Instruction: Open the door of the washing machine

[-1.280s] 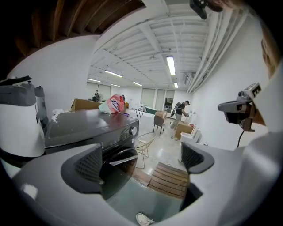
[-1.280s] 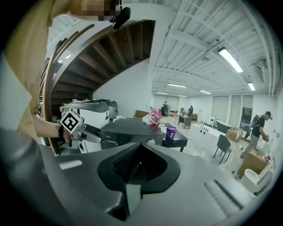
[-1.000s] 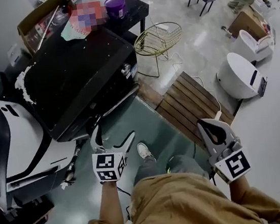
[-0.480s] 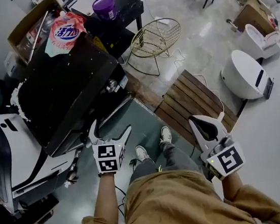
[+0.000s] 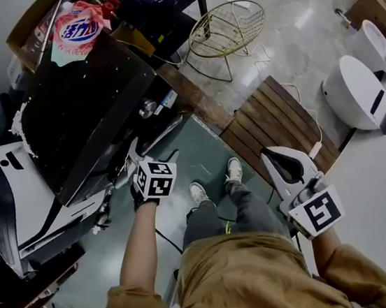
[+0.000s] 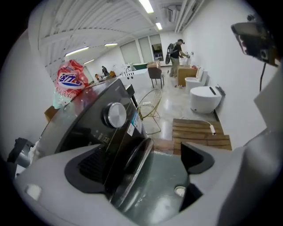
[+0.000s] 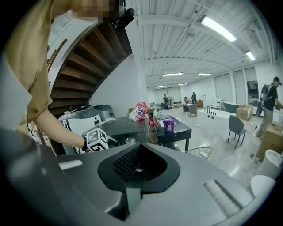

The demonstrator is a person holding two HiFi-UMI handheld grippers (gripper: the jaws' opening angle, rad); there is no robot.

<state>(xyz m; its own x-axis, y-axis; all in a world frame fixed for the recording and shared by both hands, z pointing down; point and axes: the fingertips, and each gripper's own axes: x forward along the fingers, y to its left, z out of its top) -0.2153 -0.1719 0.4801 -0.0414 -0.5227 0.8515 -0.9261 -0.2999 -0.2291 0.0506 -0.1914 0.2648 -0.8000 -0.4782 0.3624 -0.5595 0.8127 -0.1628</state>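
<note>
Washing machine (image 5: pixel 81 108) is the black box at about 10 o'clock from the person in the head view. Its top faces the camera, its front is turned toward 4 o'clock, and the front edge runs roughly 8 to 2 o'clock. From up there you barely get the front at all, just a sliver with the knob (image 5: pixel 148 108).

The left gripper view is where the door (image 6: pixel 132 161) actually shows up. It's round and seen nearly edge-on, with its long line leaning from 7 o'clock up to 1 o'clock, right below the knob. The left gripper (image 6: pixel 148 170) has its tongs spread wide with the door's rim sitting in the gap, but I can't tell if either pad touches it. Same view also gives you the pink detergent bag (image 6: pixel 70 81) on the machine's top at 10 o'clock and a wire chair (image 6: pixel 150 103) past the machine.

The right gripper (image 7: pixel 137 165) sees it all from the side. Its tongs are pressed together with nothing between them, and it's held well apart from the machine, at 4 o'clock in the head view. Its view also catches a purple bucket (image 7: pixel 169 125) on a black table (image 7: pixel 179 132) behind the machine.
</note>
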